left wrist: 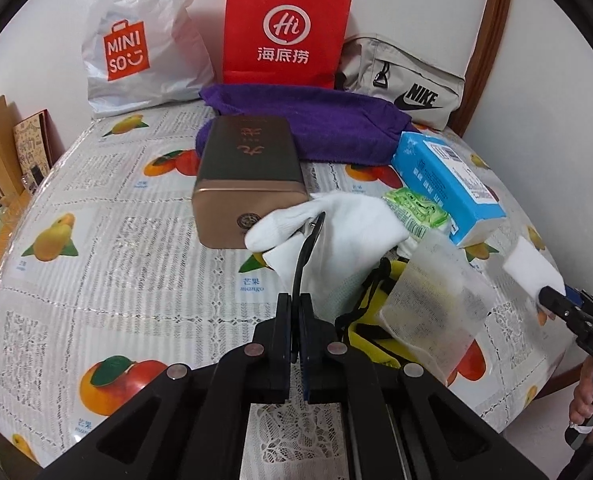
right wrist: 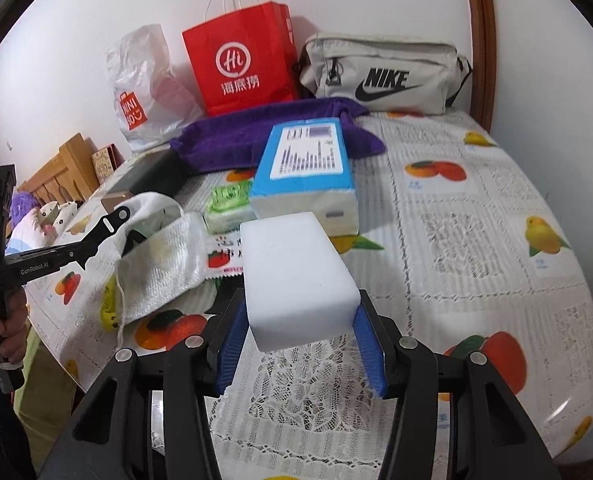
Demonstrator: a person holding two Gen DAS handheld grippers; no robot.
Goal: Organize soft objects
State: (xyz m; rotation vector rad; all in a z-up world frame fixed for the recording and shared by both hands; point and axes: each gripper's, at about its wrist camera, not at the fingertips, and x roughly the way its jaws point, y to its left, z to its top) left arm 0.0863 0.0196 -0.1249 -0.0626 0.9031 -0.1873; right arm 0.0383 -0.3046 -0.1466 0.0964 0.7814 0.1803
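On the fruit-print table (right wrist: pixel 476 208): one purple towel (left wrist: pixel 328 120), one white sponge block (right wrist: pixel 296 272), one white sock (left wrist: pixel 336 232), three bags at the wall. My right gripper (right wrist: pixel 300 320) clamps the sponge block. My left gripper (left wrist: pixel 295 308), jaws together, pinches a black strap (left wrist: pixel 302 256) just before the sock. Only the left view shows the brown box (left wrist: pixel 248 184) fully.
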